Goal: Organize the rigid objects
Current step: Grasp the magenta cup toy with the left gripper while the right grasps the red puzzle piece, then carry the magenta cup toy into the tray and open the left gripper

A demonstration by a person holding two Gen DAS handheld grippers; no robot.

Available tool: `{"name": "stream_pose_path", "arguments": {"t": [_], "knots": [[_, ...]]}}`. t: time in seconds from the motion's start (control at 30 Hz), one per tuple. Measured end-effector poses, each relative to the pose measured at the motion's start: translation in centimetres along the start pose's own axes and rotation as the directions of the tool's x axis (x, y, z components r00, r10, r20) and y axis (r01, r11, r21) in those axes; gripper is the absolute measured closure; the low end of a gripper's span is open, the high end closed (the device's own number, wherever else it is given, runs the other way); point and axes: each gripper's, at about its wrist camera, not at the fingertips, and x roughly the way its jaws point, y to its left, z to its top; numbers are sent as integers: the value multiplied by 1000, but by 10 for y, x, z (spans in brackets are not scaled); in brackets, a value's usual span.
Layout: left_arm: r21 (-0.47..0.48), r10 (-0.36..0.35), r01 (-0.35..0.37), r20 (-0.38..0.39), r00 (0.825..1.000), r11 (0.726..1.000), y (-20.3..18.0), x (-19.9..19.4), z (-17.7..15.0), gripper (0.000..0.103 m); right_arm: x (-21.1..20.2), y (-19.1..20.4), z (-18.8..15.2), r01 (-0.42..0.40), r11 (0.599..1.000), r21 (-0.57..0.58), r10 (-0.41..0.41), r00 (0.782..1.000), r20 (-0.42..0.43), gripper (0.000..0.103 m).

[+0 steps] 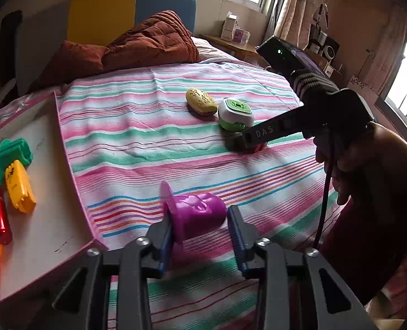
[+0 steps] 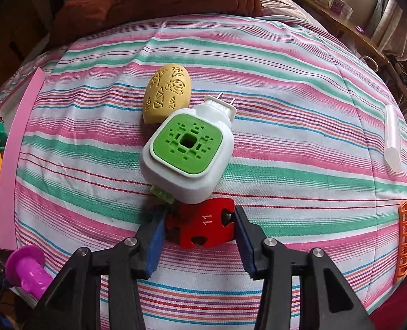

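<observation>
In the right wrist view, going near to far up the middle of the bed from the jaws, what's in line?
Red flat piece marked 11 between the jaws, then the white and green plug-in device, then the yellow egg-shaped piece, then the brown quilt at the far end.

Window glare, fisheye-warped dark edges
</observation>
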Motion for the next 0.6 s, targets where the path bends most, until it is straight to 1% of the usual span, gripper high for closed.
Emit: {"name": "stream_pose_path", "arguments": {"t": [0.03, 0.1, 0.17, 0.27, 0.3, 0.4, 0.6], "knots": [[2, 11, -11, 5, 1000, 1000, 1, -4, 1, 88, 0, 0, 0, 4, 1000, -4, -4, 1000, 2, 56], [-11, 6, -6, 11, 1000, 1000, 5, -10, 1, 88, 0, 2, -3, 13, 1000, -15, -13, 1000, 5, 56], [-17, 24, -24, 12, 1000, 1000, 11, -10, 0, 88, 0, 2, -3, 19, 1000, -22, -19, 1000, 9, 57], [-49, 37, -38, -15, 999, 998, 23, -1, -5, 88, -5, -3, -2, 23, 999, -24, -23, 1000, 11, 57], [-58, 30, -31, -17, 999, 998, 27, 1, -7, 88, -6, -5, -2, 25, 999, -25, -24, 1000, 12, 57], [-32, 33, -33, 0, 999, 999, 24, 1, -7, 88, -7, -2, -3, 31, 999, -28, -30, 999, 14, 57], [-21, -11, 11, 7, 1000, 1000, 17, 5, -2, 89, -6, 0, -3, 29, 999, -26, -29, 1000, 13, 57]]}}
